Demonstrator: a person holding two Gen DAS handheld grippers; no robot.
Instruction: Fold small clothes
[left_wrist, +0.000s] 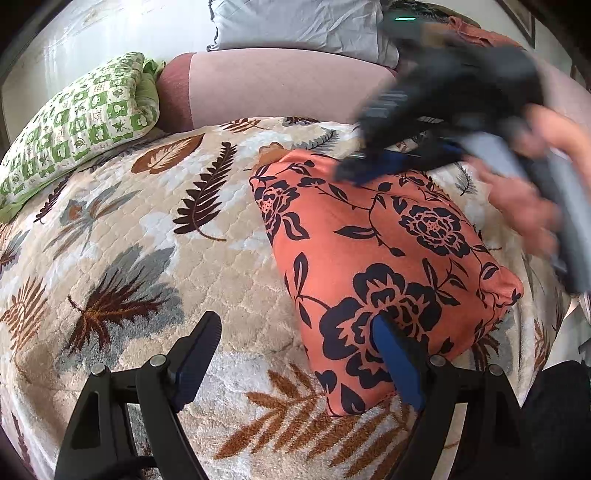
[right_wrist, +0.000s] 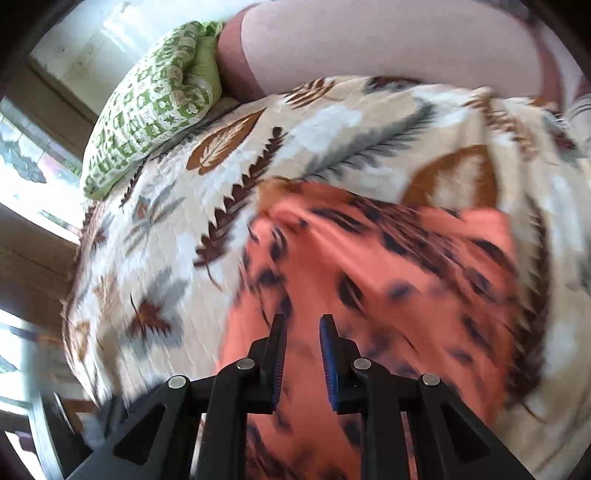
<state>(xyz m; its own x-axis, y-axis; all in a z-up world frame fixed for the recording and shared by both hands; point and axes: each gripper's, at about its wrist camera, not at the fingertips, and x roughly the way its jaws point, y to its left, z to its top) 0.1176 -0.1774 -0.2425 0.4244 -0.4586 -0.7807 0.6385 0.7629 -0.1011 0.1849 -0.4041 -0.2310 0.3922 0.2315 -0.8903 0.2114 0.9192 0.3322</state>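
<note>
An orange cloth with black flowers (left_wrist: 384, 258) lies folded into a rough rectangle on the leaf-patterned bedspread (left_wrist: 140, 229). My left gripper (left_wrist: 295, 332) is open and empty above the cloth's near left edge, with one blue pad over the cloth. My right gripper (left_wrist: 354, 170), blurred by motion, hangs over the cloth's far edge in the left wrist view. In the right wrist view the right gripper (right_wrist: 303, 328) stands a little open with nothing between the pads, above the blurred orange cloth (right_wrist: 388, 295).
A green and white patterned pillow (left_wrist: 77, 122) lies at the far left of the bed. A pink bolster (left_wrist: 280, 88) and a grey pillow (left_wrist: 295, 22) lie along the back. A window (right_wrist: 29, 155) is at the left of the right wrist view.
</note>
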